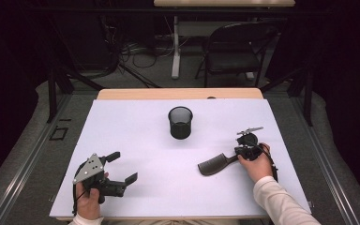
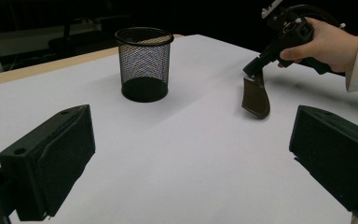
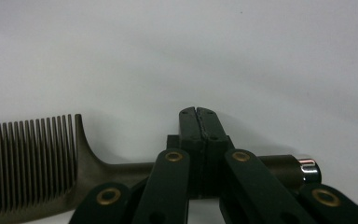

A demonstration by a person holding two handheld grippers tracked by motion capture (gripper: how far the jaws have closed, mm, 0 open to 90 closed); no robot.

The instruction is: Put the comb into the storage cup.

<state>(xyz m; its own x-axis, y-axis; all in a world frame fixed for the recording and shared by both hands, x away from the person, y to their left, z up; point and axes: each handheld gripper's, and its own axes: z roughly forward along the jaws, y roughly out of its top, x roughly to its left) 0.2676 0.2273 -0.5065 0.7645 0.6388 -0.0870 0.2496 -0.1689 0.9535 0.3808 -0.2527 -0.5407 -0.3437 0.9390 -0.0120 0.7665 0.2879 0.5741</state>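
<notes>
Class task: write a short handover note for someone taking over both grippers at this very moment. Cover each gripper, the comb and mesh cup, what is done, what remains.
Right gripper: shut on the comb, gripping its handle; teeth end points to the table's middle, seemingly tilted above the sheet.
Left gripper: open, holding nothing, near the table's front left.
Mesh cup: upright, mid-table, apart from both.
Done: comb gripped.
Left, probably: carry comb to the cup and drop it in.
</notes>
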